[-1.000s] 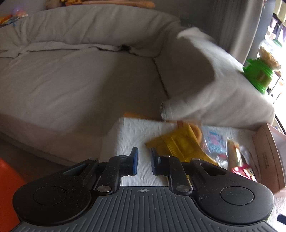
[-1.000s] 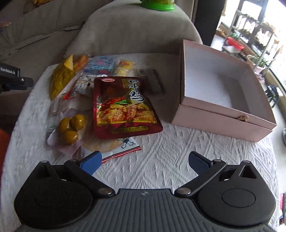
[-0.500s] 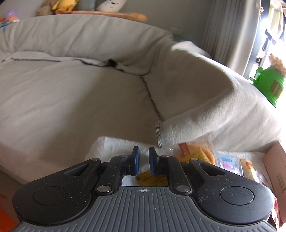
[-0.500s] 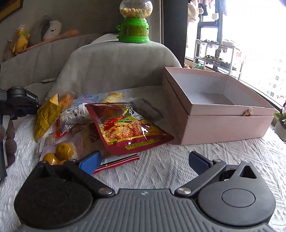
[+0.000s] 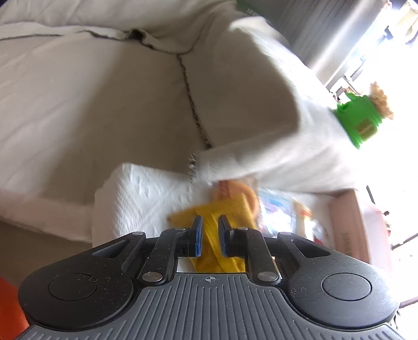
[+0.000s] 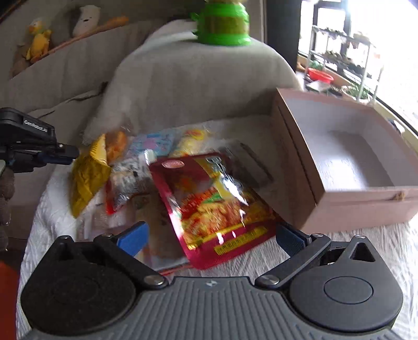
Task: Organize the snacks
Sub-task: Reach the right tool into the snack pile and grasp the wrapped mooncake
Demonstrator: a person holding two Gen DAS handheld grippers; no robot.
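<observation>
A pile of snack packets lies on a white cloth-covered table (image 6: 339, 245). A red pouch (image 6: 216, 206) lies on top, between the wide-open jaws of my right gripper (image 6: 211, 239). A yellow packet (image 6: 88, 175) sits at the pile's left; in the left wrist view the yellow packet (image 5: 209, 222) shows through the narrow gap of my left gripper (image 5: 209, 235), whose jaws are nearly closed and seem to hover above it. The left gripper (image 6: 52, 154) also shows at the left edge of the right wrist view. An open pink box (image 6: 352, 157) stands on the right, empty.
A sofa with a grey cover (image 5: 104, 91) lies behind the table. A green candy dispenser (image 6: 222, 23) stands on its armrest. Plush toys (image 6: 39, 44) sit on the sofa back. A rack with plants (image 6: 339, 57) stands by the window.
My right gripper has moved forward, so the red pouch now lies between its jaws. My left gripper has tipped down and toward the yellow packet. Both views are blurred by motion.
</observation>
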